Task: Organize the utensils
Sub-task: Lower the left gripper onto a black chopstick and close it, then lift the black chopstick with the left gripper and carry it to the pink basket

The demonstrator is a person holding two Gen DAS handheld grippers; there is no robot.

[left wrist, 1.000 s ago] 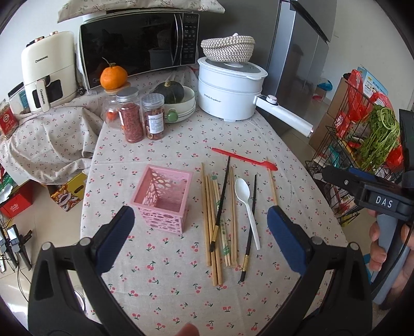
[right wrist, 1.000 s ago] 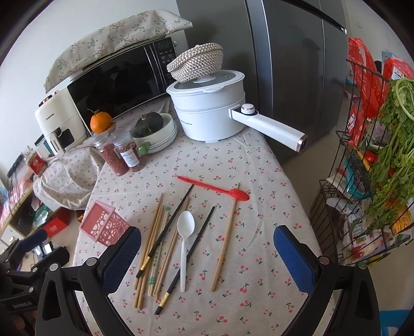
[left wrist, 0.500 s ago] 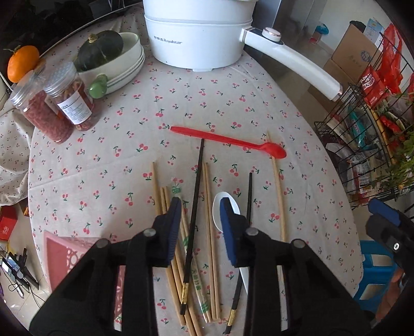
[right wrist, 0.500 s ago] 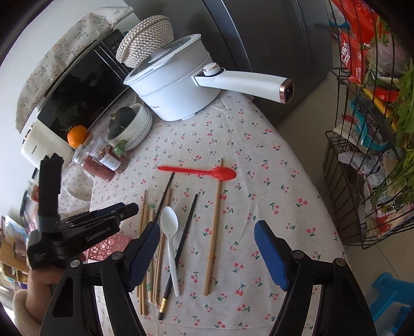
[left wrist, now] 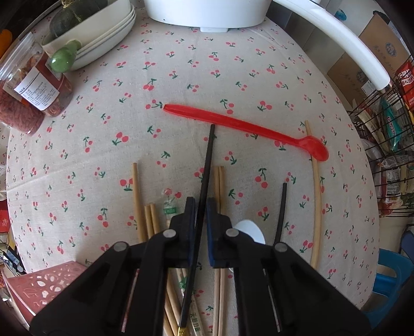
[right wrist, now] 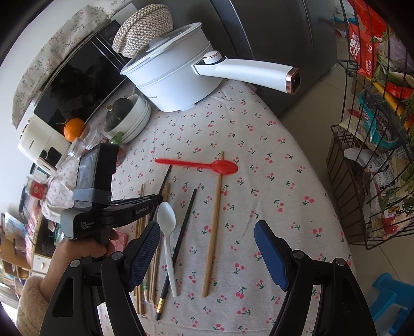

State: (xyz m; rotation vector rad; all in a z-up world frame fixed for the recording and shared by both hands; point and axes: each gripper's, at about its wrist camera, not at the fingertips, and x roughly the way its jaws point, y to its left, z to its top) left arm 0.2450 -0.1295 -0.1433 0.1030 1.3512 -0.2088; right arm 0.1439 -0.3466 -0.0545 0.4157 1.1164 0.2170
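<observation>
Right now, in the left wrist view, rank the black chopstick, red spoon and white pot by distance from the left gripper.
1. Black chopstick: between the closing jaws of the left gripper.
2. Red spoon: beyond, lying crosswise.
3. White pot: farthest, top edge.

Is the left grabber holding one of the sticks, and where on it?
The left gripper is closing its fingers around a black chopstick, about midway along it; whether they already pinch is unclear. The right gripper holds nothing.

Glossy red plastic spoon (left wrist: 245, 128), matt cloth tablecloth (left wrist: 181, 64).
</observation>
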